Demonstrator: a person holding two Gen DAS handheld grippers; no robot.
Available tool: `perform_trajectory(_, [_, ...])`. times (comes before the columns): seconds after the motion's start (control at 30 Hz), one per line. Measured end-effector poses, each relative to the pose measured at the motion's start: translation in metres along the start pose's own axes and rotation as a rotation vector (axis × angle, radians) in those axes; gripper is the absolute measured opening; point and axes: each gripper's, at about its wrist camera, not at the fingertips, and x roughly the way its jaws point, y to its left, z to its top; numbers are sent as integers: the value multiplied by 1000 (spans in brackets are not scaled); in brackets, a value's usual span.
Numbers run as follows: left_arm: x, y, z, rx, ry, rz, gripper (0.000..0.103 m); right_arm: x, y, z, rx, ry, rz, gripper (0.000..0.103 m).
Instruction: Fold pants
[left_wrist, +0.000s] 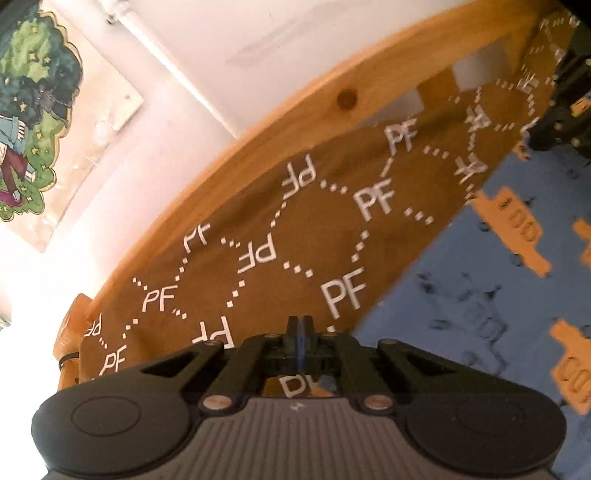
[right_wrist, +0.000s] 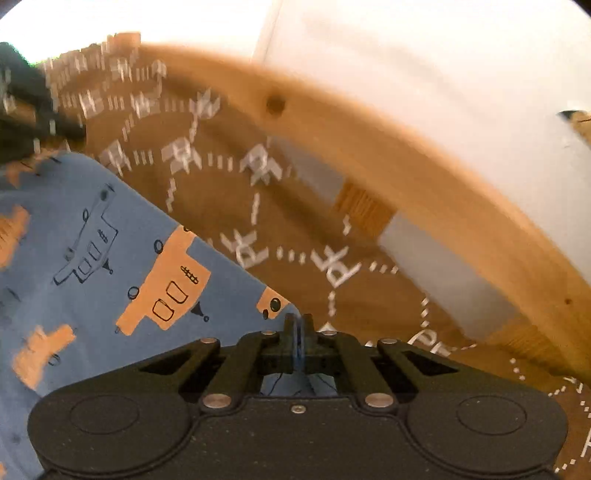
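The pants (left_wrist: 461, 295) are blue with orange truck prints and lie on a brown cover printed with white "PF" letters (left_wrist: 266, 236). My left gripper (left_wrist: 301, 325) is shut on the pants' edge at its corner. My right gripper (right_wrist: 298, 325) is shut on another edge of the same pants (right_wrist: 92, 240). The other gripper shows as a dark shape at the top right of the left wrist view (left_wrist: 569, 96) and at the top left of the right wrist view (right_wrist: 22, 110). The right wrist view is motion-blurred.
A curved wooden bed rail (left_wrist: 295, 122) borders the brown cover on the far side, with a white wall (left_wrist: 295, 37) behind it. A colourful poster (left_wrist: 33, 110) hangs on the wall at left. The rail also shows in the right wrist view (right_wrist: 369, 147).
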Motion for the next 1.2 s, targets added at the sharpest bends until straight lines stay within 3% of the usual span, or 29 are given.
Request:
perform_trajectory(0.07, [8,12,-4,-53,35,-30,14,1,2,-5,25,-12,-11,11])
perform_trajectory(0.1, [5,21,-8,-89,40,-53,29,-3,-1,-7,51,-40,2,24])
perform_trajectory(0.13, [1,34,-10,-125,32,-79,40,-7,-4,-8,68,-60,24,44])
perform_trajectory(0.17, [-5,47,-14,-155,13,-100,58,-14,-8,-8,81,-79,50,54])
perform_trajectory(0.2, [-11,58,-17,-175,-10,-118,61,-19,-11,-7,85,-96,76,62])
perform_trajectory(0.27, [-19,80,-23,-198,-36,-162,61,-26,-14,-4,75,-114,127,64])
perform_trajectory(0.4, [-20,86,-39,-106,28,-253,59,-27,-5,6,7,-95,170,67])
perform_trajectory(0.43, [-20,80,-44,-59,45,-251,57,-24,-1,8,-8,-82,169,66])
perform_trajectory(0.53, [-17,58,-55,59,95,-217,34,-14,11,14,-64,-64,167,62])
perform_trajectory(0.6, [-13,48,-61,77,134,-203,12,-5,16,18,-93,-51,155,59])
perform_trajectory(0.67, [-14,40,-62,91,137,-190,0,3,19,22,-102,-27,136,53])
perform_trajectory(0.7, [-17,37,-63,96,131,-180,0,6,19,23,-99,-19,135,47])
perform_trajectory(0.77, [-22,33,-60,100,119,-118,0,12,19,26,-91,5,152,27])
perform_trajectory(0.8, [-25,34,-57,96,116,-96,0,14,19,26,-88,13,154,9])
perform_trajectory(0.83, [-28,34,-56,85,111,-73,0,13,20,25,-85,7,153,2])
perform_trajectory(1.03, [-44,51,-58,-2,72,27,0,-14,20,16,-45,-91,117,0])
perform_trajectory(1.17, [-55,58,-65,-43,13,-60,0,-36,25,9,-41,-135,102,0])
perform_trajectory(1.2, [-57,58,-66,-46,0,-77,6,-39,26,8,-51,-129,98,1])
